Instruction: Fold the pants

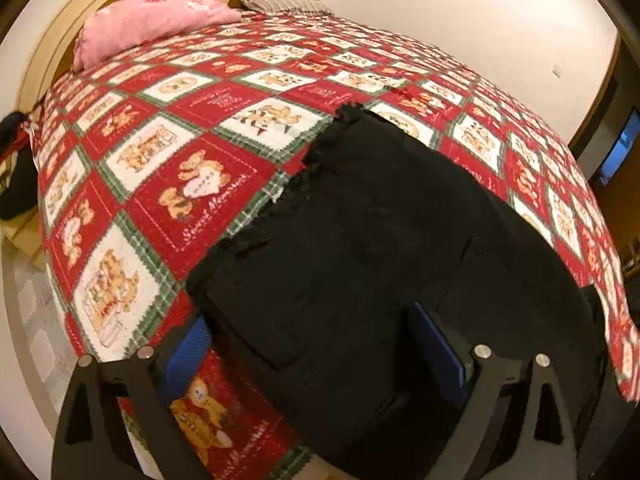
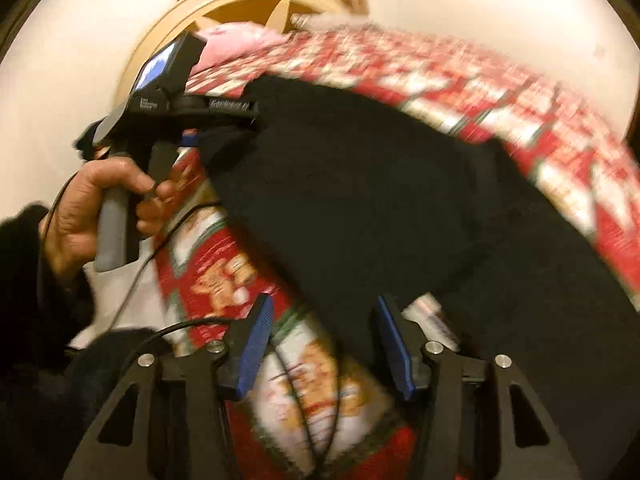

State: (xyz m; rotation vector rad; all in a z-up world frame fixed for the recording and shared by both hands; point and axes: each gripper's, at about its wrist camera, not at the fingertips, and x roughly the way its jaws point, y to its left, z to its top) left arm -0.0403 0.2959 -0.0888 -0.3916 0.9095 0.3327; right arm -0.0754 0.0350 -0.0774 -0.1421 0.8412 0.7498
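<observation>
Black pants [image 1: 380,248] lie on a bed with a red, white and green teddy-bear quilt [image 1: 168,168]. The frayed hems point toward the headboard. My left gripper [image 1: 312,344] is open, its blue pads straddling the near edge of the pants. In the right wrist view the pants [image 2: 380,208] spread across the blurred quilt [image 2: 520,120]. My right gripper [image 2: 324,340] is open over the near corner of the pants and the quilt edge. The left gripper [image 2: 224,136] shows there at upper left, held in a hand, at the left edge of the pants.
A pink pillow [image 1: 152,20] and a striped pillow [image 1: 280,2] lie at the round headboard [image 1: 48,52]. Dark items [image 1: 16,168] sit at the left beside the bed. A cable [image 2: 168,224] hangs from the left gripper across the quilt edge.
</observation>
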